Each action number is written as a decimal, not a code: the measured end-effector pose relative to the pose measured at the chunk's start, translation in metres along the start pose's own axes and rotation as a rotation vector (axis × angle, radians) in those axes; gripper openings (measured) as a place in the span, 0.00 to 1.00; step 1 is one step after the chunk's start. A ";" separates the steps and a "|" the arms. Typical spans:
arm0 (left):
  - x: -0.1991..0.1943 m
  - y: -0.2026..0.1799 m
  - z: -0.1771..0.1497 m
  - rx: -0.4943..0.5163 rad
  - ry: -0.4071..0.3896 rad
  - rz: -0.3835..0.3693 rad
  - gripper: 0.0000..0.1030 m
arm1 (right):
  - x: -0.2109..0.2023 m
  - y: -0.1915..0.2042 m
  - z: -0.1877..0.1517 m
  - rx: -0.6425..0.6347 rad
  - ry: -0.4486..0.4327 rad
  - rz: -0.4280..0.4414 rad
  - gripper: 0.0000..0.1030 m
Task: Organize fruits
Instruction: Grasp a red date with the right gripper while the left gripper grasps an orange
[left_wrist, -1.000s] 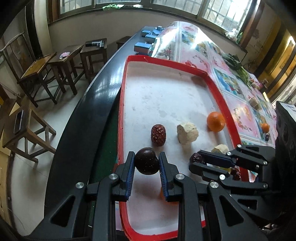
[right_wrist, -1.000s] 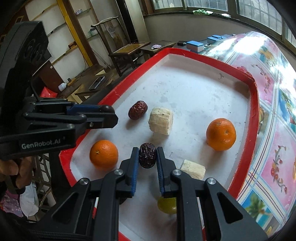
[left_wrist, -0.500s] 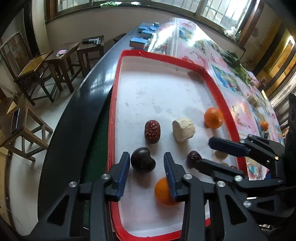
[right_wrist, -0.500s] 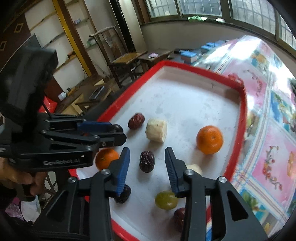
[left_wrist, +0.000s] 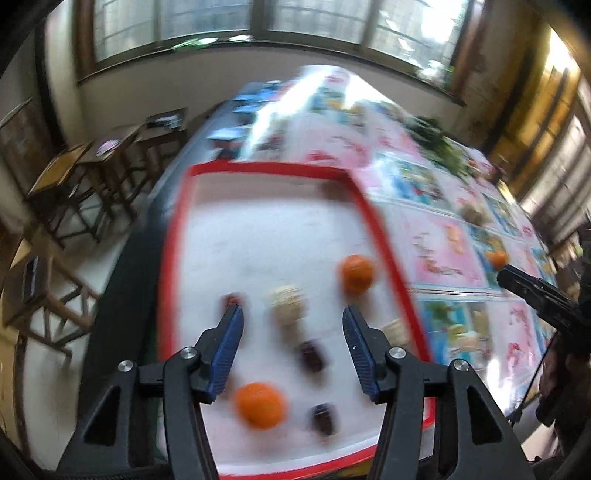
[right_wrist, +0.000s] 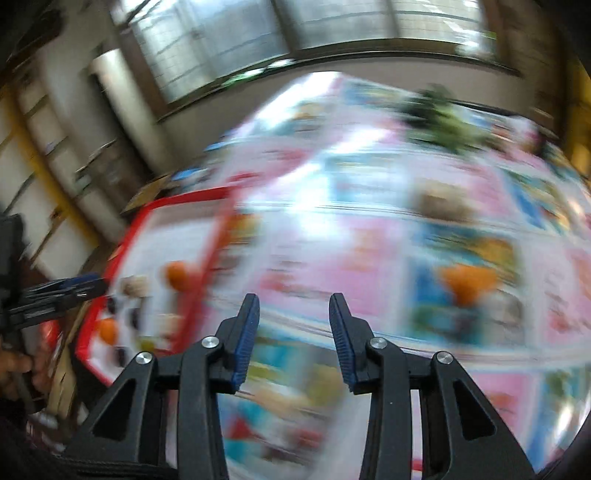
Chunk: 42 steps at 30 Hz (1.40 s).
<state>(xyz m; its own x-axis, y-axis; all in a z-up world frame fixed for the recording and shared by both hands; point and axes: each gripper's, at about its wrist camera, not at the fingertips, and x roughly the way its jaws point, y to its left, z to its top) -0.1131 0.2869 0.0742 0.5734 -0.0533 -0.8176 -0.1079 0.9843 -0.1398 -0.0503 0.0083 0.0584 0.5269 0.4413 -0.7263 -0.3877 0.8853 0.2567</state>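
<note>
Both views are motion-blurred. The red-rimmed white tray (left_wrist: 380, 229) holds two oranges (left_wrist: 261, 405) (left_wrist: 357, 273), dark red dates (left_wrist: 309, 355) (left_wrist: 323, 417), and a pale chunk (left_wrist: 288, 303). My left gripper (left_wrist: 291, 325) hangs open and empty high over the tray's near half. My right gripper (right_wrist: 293, 314) is open and empty over the patterned tablecloth, right of the tray (right_wrist: 218, 229). A loose orange (right_wrist: 467, 282) lies on the cloth ahead of it to the right. The right gripper's finger (left_wrist: 532, 295) shows at the left view's right edge.
The pink and blue patterned tablecloth (right_wrist: 369, 240) covers the table right of the tray. Another small orange (left_wrist: 496, 257) sits on it. Wooden stools and chairs (left_wrist: 70, 192) stand on the floor to the left. Green leaves (right_wrist: 443, 118) lie at the far end. A hand (right_wrist: 14, 365) holds the left gripper.
Both grippers let go of their dates onto the tray and opened wide. Both rose. The right one swung right, off the tray and over the tablecloth.
</note>
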 end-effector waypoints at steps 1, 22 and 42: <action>0.004 -0.014 0.004 0.031 0.005 -0.024 0.55 | -0.006 -0.017 -0.003 0.024 -0.006 -0.042 0.40; 0.082 -0.172 0.063 0.285 0.119 -0.169 0.57 | 0.022 -0.083 -0.009 -0.012 0.065 -0.106 0.39; 0.128 -0.301 0.051 0.585 0.213 -0.335 0.57 | -0.027 -0.152 -0.042 0.168 0.026 -0.162 0.27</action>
<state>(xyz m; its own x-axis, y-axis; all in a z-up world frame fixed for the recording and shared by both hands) 0.0341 -0.0076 0.0403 0.3221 -0.3418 -0.8828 0.5349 0.8351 -0.1282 -0.0371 -0.1438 0.0122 0.5520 0.2893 -0.7821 -0.1668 0.9572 0.2364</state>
